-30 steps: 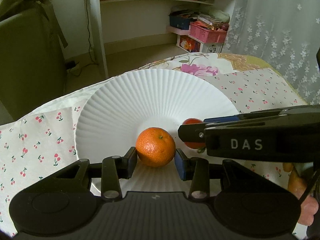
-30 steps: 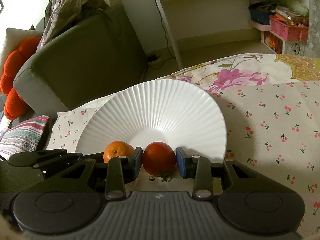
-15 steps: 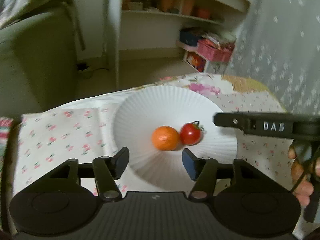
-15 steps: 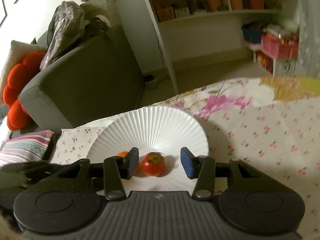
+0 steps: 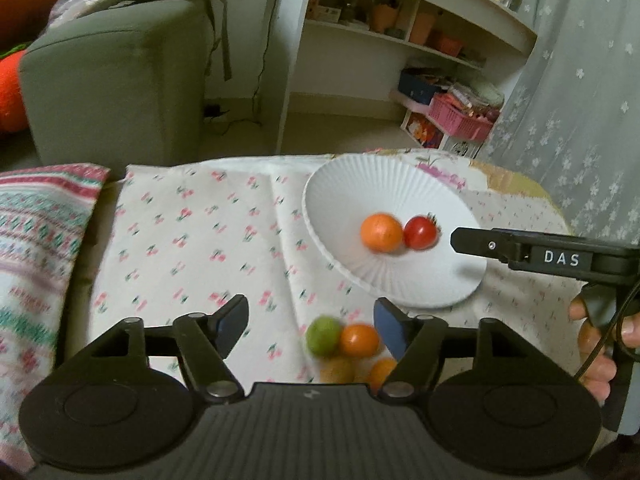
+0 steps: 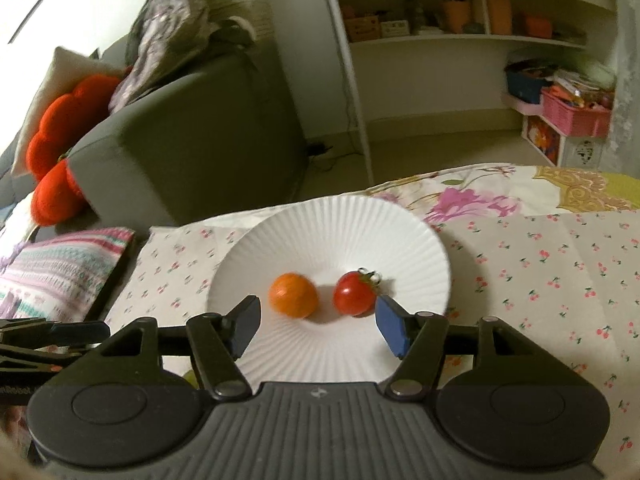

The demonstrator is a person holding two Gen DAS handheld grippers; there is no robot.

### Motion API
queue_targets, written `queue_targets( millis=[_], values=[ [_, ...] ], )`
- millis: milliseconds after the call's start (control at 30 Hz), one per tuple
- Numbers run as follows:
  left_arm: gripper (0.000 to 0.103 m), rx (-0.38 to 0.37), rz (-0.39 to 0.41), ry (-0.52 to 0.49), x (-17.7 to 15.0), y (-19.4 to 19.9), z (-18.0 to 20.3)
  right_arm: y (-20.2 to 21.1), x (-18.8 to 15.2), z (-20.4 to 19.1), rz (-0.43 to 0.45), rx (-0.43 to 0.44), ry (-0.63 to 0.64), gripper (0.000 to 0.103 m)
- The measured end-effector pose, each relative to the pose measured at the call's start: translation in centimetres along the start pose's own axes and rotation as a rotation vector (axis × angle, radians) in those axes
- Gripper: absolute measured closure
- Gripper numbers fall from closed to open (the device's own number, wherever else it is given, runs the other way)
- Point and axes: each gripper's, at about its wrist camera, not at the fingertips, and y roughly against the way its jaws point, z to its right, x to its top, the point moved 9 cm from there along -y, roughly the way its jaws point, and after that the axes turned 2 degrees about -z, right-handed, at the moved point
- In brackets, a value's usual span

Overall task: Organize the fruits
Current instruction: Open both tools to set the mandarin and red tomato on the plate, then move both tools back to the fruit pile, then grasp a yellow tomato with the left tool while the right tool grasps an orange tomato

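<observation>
1. Partly done, by the look of it: an orange (image 6: 294, 294) and a red tomato (image 6: 354, 294) already lying close together on the white ribbed plate (image 6: 336, 220), near its middle.
2. Left to do: a cluster of loose fruit on the cherry-print cloth (image 5: 192, 240) in front of the plate — a green fruit (image 5: 323, 336), a second orange (image 5: 359, 340), and two more partly hidden behind the gripper body, blurred.
3. Left gripper (image 5: 310, 326): jaws spread wide, holding nothing; loose cluster low between them, nearer the right-hand pad.
4. Right gripper (image 6: 316, 326): jaws spread wide, empty; plated orange and tomato just beyond the fingertips, tomato close beside the blue pad, untouched.
</observation>
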Motion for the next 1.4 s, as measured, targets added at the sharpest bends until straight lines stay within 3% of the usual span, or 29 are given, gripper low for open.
queue_targets(
  millis=[200, 367, 567, 767, 967, 1133, 1400],
  values=[
    [0.035, 0.0, -0.033, 0.032, -2.9, 1.3, -1.6, 1.2, -1.8, -1.5, -0.002, 0.012, -0.001, 0.035],
    [0.032, 0.002, -0.054, 0.05, -5.5, 2.4, -1.8, 2.6, -3.4, -1.4, 0.004, -0.022, -0.013, 0.023],
    [0.032, -0.013, -0.091, 0.022, -9.4, 3.1, -0.5, 3.2, -7.4, -0.9, -0.074, -0.055, -0.02, 0.019],
    [0.033, -0.035, -0.127, -0.018, -12.9, 3.2, 1.7, 3.5, -10.7, -0.7, -0.133, -0.084, -0.01, 0.023],
    [0.035, -0.063, -0.161, -0.012, -14.4, 2.4, 3.1, 3.4, -11.5, -1.3, -0.153, -0.082, 0.027, 0.032],
    [0.054, -0.041, -0.163, 0.002, -14.7, 1.9, 3.2, 3.1, -11.8, -1.8, -0.154, -0.071, 0.056, 0.038],
    [0.064, -0.031, -0.158, 0.002, -14.8, 1.9, 3.4, 2.9, -12.0, -2.1, -0.157, -0.066, 0.069, 0.041]
  ],
)
